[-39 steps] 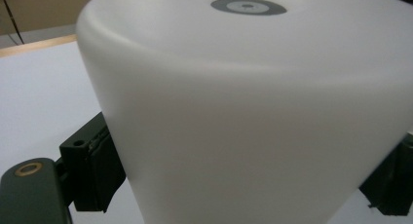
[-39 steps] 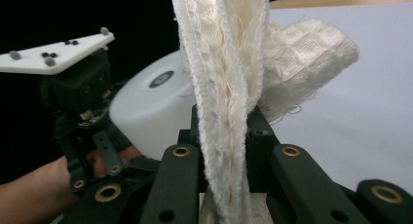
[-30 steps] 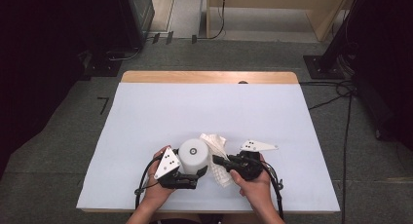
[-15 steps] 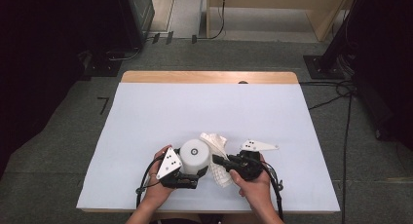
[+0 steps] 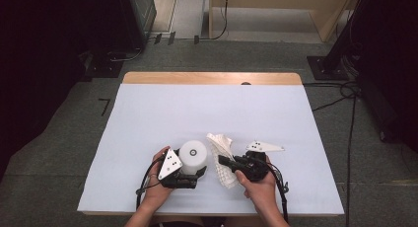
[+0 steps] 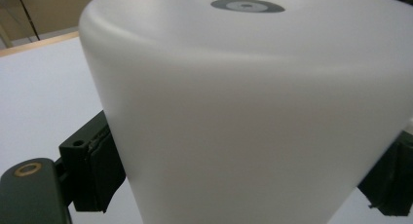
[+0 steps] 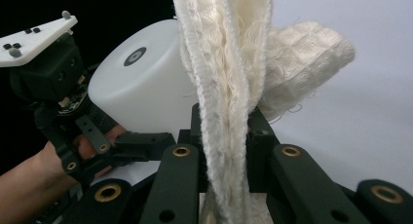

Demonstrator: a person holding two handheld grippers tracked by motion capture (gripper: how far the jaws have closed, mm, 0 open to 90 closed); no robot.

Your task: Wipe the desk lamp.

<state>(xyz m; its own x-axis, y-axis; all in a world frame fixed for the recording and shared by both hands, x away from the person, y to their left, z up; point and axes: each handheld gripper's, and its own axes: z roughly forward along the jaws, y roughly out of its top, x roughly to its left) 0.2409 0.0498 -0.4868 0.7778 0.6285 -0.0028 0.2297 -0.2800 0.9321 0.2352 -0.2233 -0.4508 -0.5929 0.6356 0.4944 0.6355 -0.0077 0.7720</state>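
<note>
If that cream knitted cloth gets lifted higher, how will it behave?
Probably floppy: the cloth already folds and droops around the right hand-held gripper pinching it. Likely light for its size, given its open waffle weave. The loose fibres might snag.

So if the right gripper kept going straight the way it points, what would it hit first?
Probably the white cylinder that the left gripper holds; the right gripper, shut on the knitted cloth, points toward it, though depth is unclear.

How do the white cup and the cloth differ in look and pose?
The cup is smooth and rigid; the cloth is knitted and limp. The cup stands upside down in the left tool; the cloth lies crumpled, pinched by the right tool. Both are whitish and rest on the table.
</note>
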